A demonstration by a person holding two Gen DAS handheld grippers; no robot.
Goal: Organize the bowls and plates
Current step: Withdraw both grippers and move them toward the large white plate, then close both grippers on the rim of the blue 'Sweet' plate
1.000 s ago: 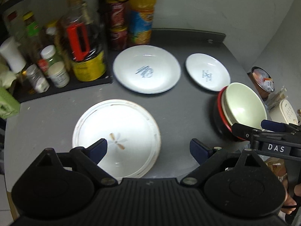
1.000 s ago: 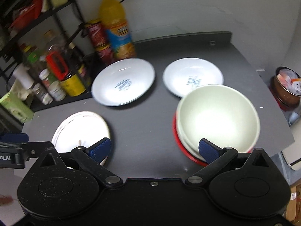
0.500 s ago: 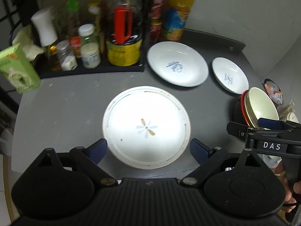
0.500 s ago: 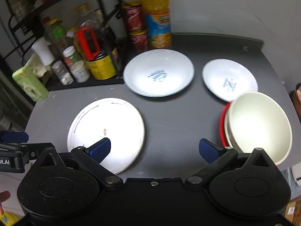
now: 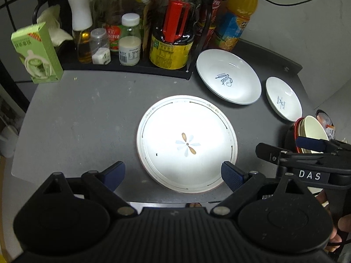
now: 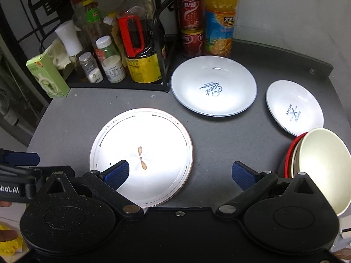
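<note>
A large flat white plate with a flower motif (image 5: pixel 187 143) (image 6: pixel 141 155) lies at the front of the grey table (image 5: pixel 87 114). A white "Sweet" deep plate (image 5: pixel 228 79) (image 6: pixel 214 85) and a smaller "Bakery" plate (image 5: pixel 284 98) (image 6: pixel 295 107) lie behind it to the right. A cream bowl nested in a red bowl (image 5: pixel 311 131) (image 6: pixel 322 164) stands at the right edge. My left gripper (image 5: pixel 173 174) is open above the flower plate's near rim. My right gripper (image 6: pixel 179 174) is open and empty, between the flower plate and the bowls.
A black rack (image 5: pixel 131 65) with sauce bottles, jars and a yellow tin stands at the back left. A green carton (image 5: pixel 36 52) stands at the table's left corner. An orange juice bottle (image 6: pixel 220 17) and red cans (image 6: pixel 190 24) stand at the back.
Both grippers have swung left and pulled back. The flower plate now sits centred before the left gripper, and the bowls have slid to the right edge of the right wrist view.
</note>
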